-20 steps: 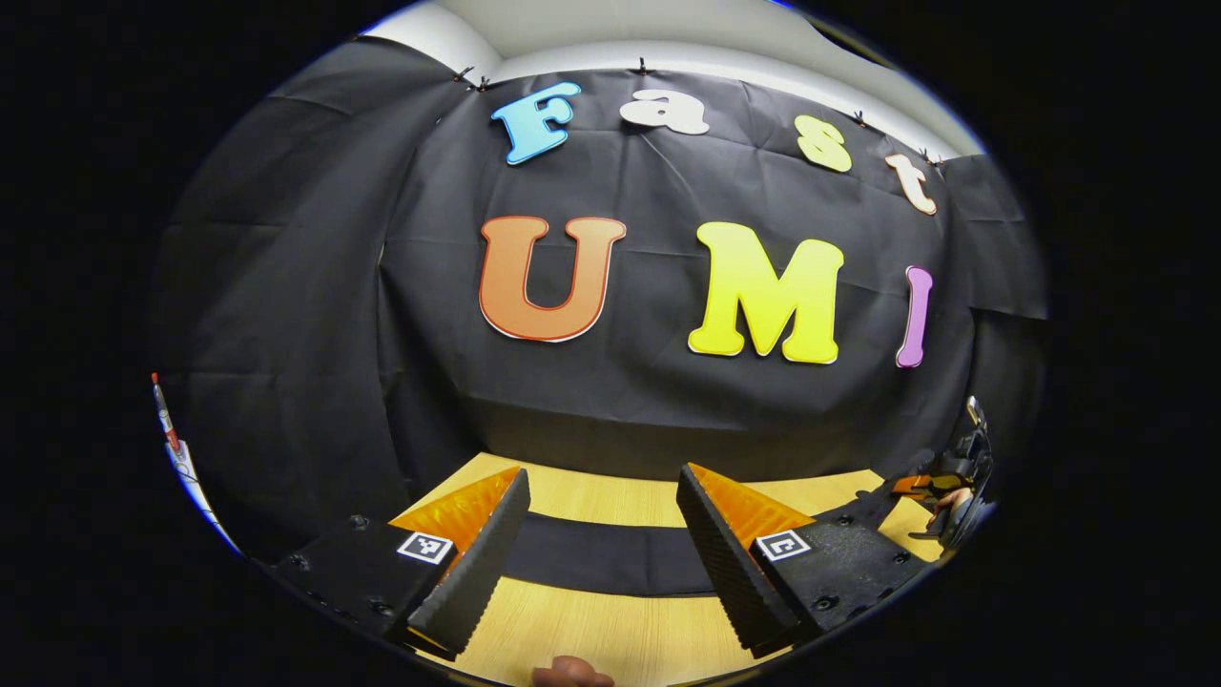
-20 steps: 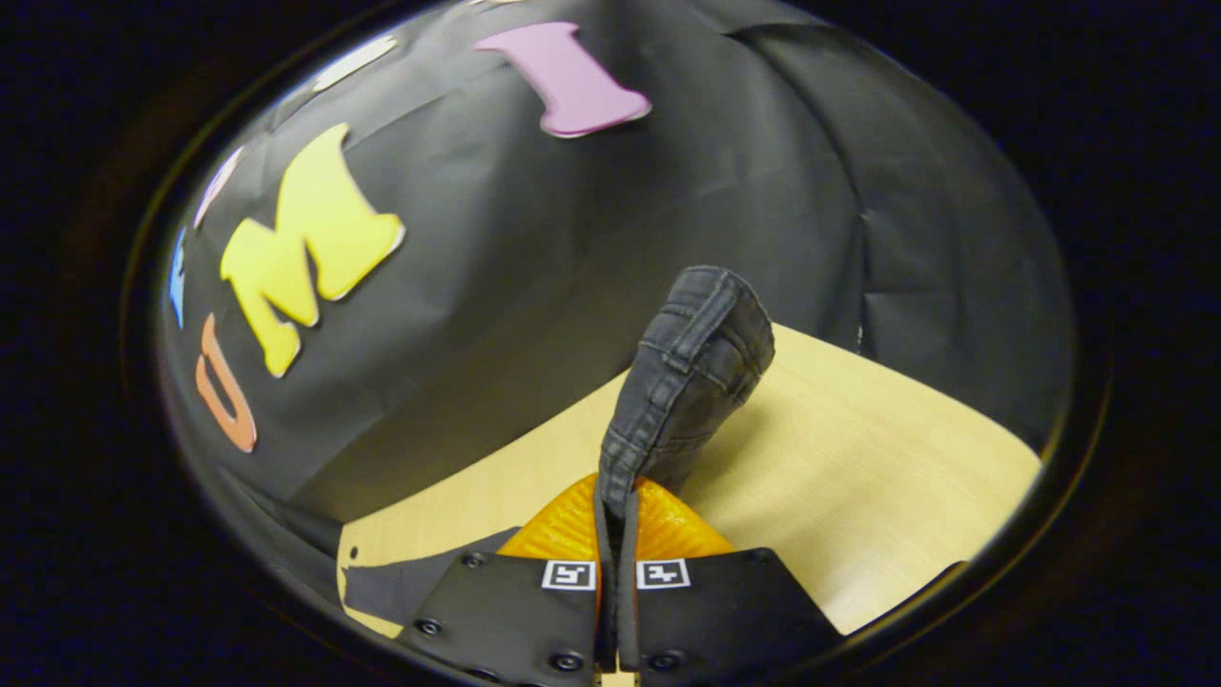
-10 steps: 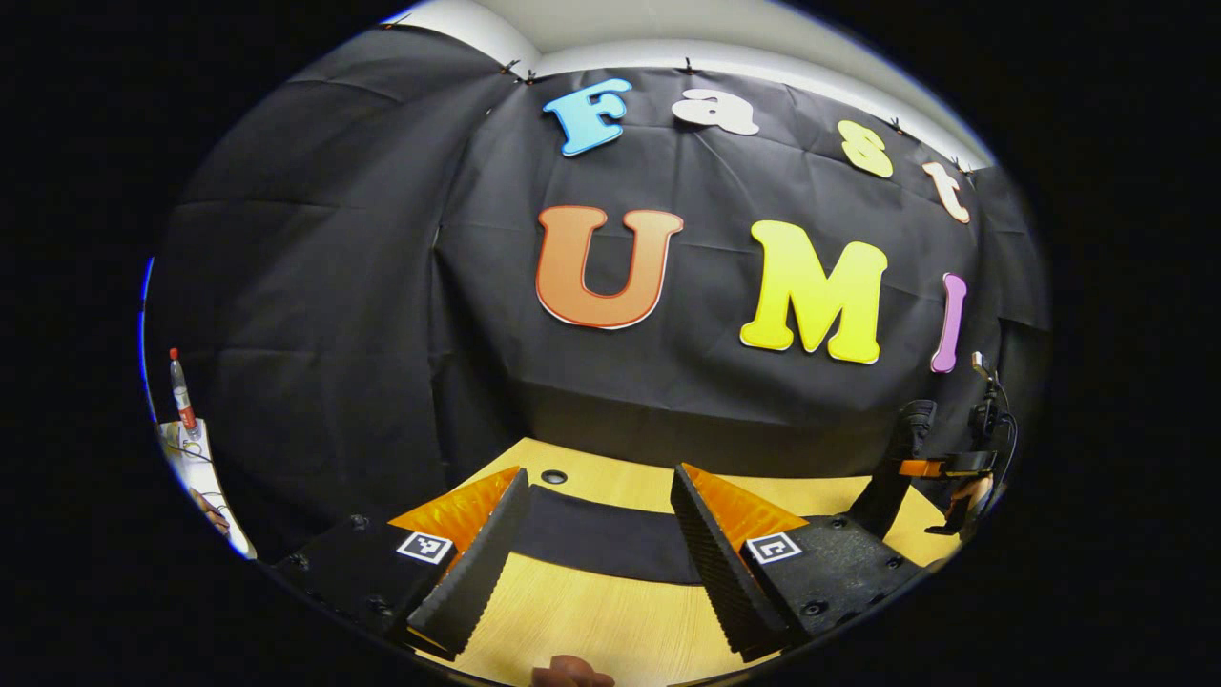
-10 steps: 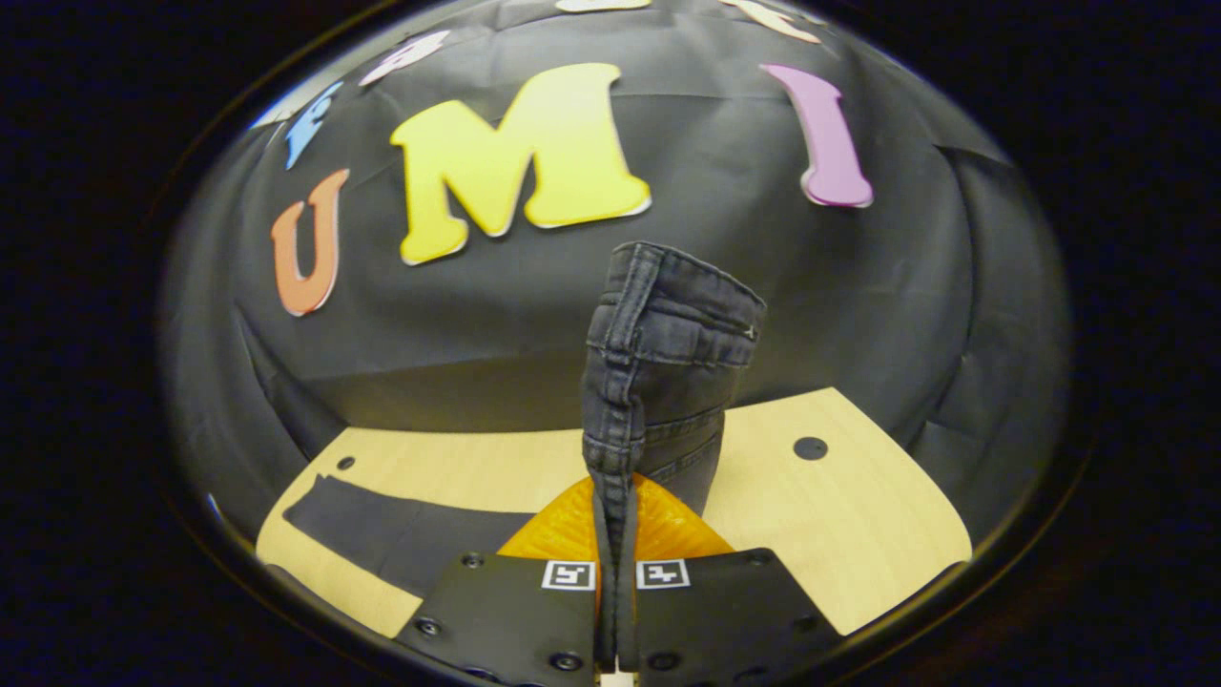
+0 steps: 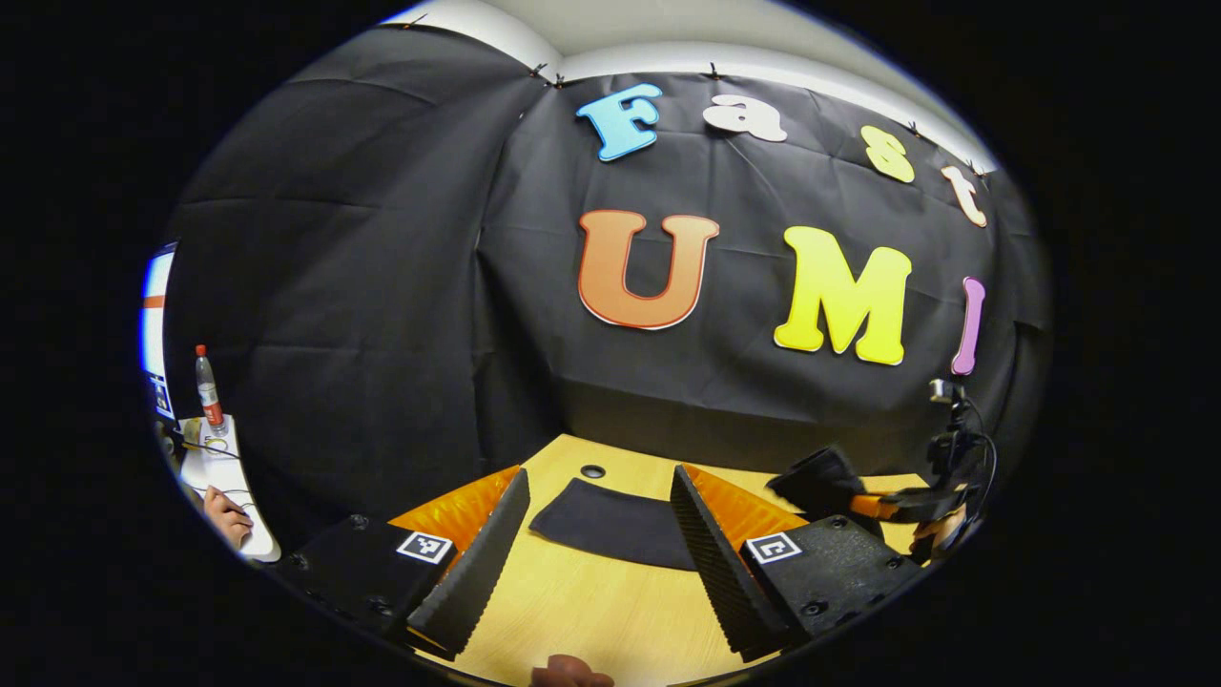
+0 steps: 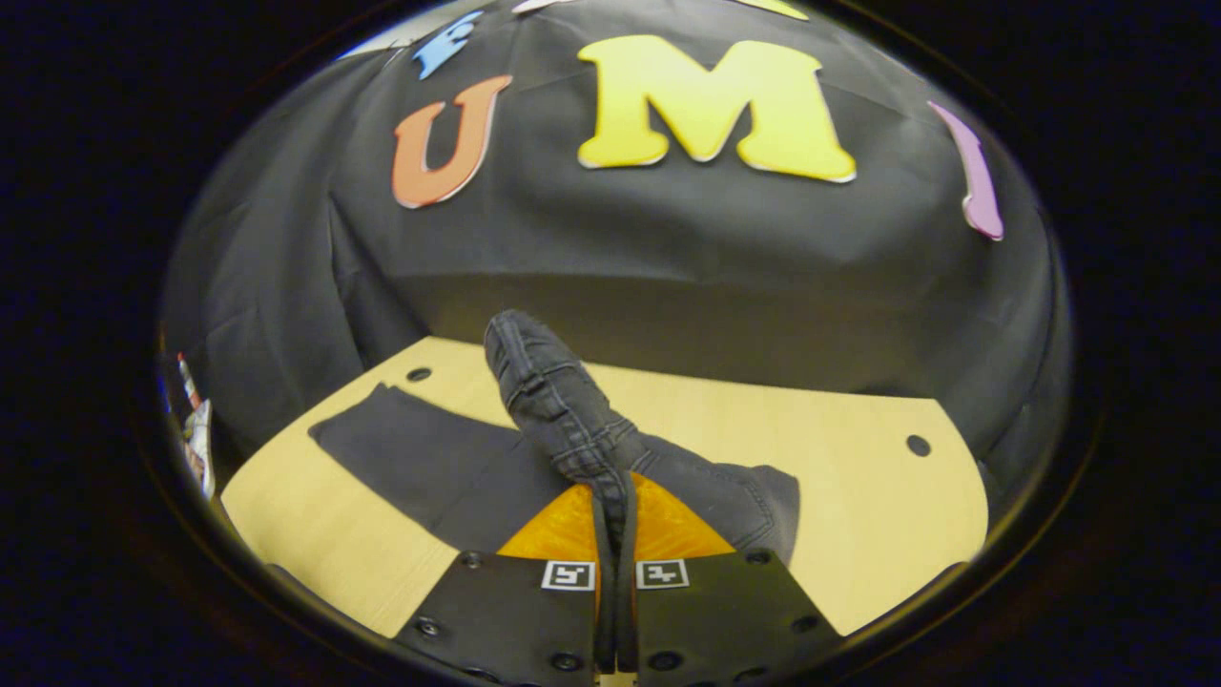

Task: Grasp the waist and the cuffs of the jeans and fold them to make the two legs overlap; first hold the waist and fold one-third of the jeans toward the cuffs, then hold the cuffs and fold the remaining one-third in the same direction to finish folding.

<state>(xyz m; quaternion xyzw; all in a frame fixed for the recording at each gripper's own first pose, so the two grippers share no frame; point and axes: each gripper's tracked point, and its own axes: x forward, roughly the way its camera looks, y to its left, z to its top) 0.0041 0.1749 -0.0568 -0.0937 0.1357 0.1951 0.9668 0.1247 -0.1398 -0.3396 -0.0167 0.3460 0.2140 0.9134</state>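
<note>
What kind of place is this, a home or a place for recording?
Most likely a recording booth, not a home. Black cloth hangs pinned as the walls, a bare wooden table carries only the dark jeans, and a desk with a bottle stands outside the cloth.

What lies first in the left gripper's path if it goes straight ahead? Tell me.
Probably the flat leg end of the jeans on the table, framed between the open left gripper's fingers. If it passes above them, the booth's wall comes next; depth is unclear.

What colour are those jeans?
Dark charcoal-grey denim jeans, clearest in the right gripper view.
</note>
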